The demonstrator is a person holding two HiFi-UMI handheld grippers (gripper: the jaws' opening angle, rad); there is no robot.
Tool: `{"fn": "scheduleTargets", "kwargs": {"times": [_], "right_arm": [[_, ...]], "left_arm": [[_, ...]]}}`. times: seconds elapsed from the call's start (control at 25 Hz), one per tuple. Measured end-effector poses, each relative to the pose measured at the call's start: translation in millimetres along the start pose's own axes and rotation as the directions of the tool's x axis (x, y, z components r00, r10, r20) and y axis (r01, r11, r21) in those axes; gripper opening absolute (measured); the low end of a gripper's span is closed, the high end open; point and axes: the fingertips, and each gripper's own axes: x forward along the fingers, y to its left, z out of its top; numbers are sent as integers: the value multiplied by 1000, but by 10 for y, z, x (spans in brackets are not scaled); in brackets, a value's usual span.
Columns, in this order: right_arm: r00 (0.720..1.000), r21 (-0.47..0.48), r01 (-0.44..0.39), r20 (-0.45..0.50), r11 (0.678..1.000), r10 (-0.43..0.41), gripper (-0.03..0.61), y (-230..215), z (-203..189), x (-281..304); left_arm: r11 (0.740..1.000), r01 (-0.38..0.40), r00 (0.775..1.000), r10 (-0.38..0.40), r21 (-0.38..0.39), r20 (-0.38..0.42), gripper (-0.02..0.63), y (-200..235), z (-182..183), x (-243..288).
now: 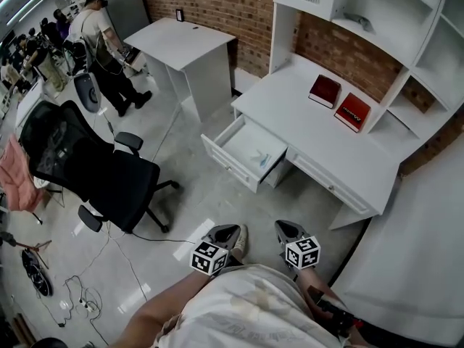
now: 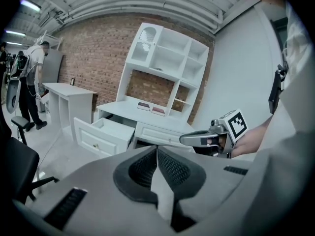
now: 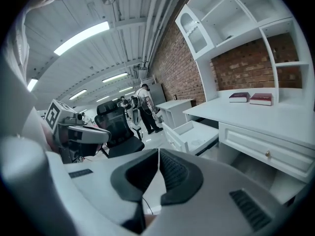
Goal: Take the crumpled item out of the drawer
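The white desk's left drawer [image 1: 243, 151] stands pulled out, and a small pale crumpled item [image 1: 259, 156] lies on its floor. Both grippers hang low in front of the person's body, well short of the desk. My left gripper [image 1: 230, 230] is shut with nothing in it; in the left gripper view its pads [image 2: 147, 168] meet in front of the drawer [image 2: 101, 132]. My right gripper [image 1: 284, 229] is also shut and empty, its pads [image 3: 172, 173] together. The open drawer [image 3: 194, 134] shows in the right gripper view. Each gripper sees the other alongside it.
Two red books [image 1: 338, 101] lie on the desk top [image 1: 304, 122] under the white shelves. A black office chair [image 1: 94, 165] stands left of the drawer. A second white desk [image 1: 188, 46] and a person [image 1: 101, 42] are farther back. Cables [image 1: 80, 296] trail on the floor.
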Motion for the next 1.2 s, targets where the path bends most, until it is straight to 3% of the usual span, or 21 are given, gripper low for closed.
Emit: {"fn": "scheduleTargets", "kwargs": {"times": [0.48,0.84,1.2], "right_arm": [[999,24,40,-11,999,-39,28,-349,57,0],[999,10,34,-34,999,-34,28,-389,150,207],[998,25,53,-40,998,-52,28,-589,298,421]], "left_arm": [[998,61,998,-62,-16,-16,28,-121,53,296],[998,17,1000,-16,-55,19,28,292,265,392],[999,49,999,-49,-12,16,28,493,520,655]]}}
